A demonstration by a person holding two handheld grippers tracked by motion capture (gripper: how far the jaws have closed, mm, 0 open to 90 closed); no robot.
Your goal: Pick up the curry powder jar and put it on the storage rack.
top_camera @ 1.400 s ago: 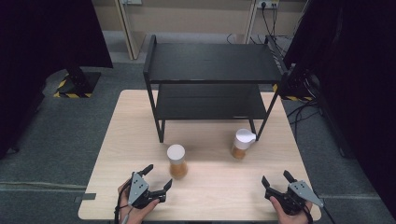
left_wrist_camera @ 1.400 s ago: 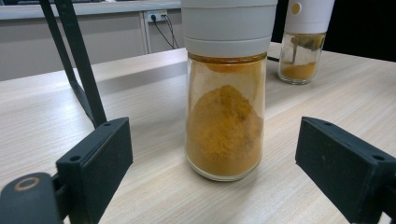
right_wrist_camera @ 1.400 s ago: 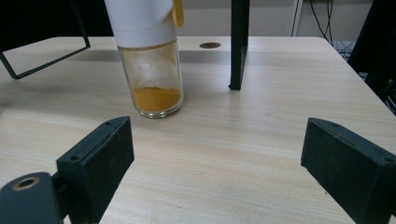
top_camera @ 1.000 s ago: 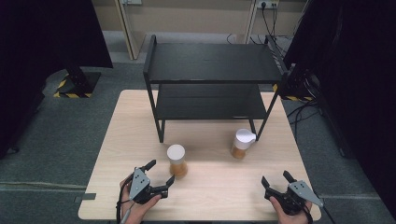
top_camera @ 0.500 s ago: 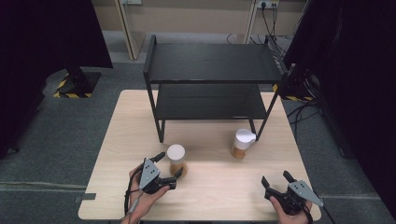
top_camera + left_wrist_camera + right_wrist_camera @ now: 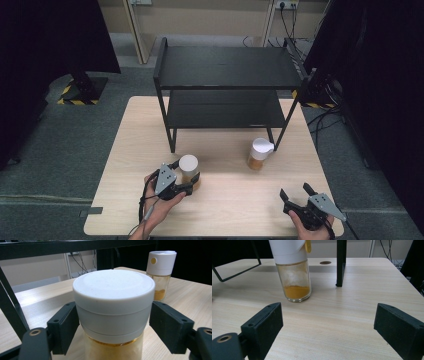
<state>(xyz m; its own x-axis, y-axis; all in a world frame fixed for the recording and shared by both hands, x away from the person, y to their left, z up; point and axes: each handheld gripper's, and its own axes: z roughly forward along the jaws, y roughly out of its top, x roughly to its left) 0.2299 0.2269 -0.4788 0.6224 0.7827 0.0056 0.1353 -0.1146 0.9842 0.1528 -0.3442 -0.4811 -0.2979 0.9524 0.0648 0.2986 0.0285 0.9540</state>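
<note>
A jar of yellow powder with a flat white lid (image 6: 188, 163) stands on the wooden table (image 6: 225, 205), in front of the rack's left leg. My left gripper (image 6: 187, 173) has one jaw on each side of it. In the left gripper view both pads press just under the lid of this jar (image 6: 113, 297), so the left gripper (image 6: 113, 326) is shut on it. A second jar, with a white flip-cap (image 6: 260, 152), stands to the right by the rack's right leg. My right gripper (image 6: 295, 192) rests open near the front right edge, pointed at this flip-cap jar (image 6: 293, 277).
A black two-level metal rack (image 6: 225, 67) takes up the back half of the table, and both of its shelves are bare. Its right front leg (image 6: 340, 262) stands just beyond the flip-cap jar. Bare wood lies between the two grippers.
My left gripper moved forward and right from the front edge until its jaws came around the flat-lidded jar. The right gripper and both jars stayed still.
</note>
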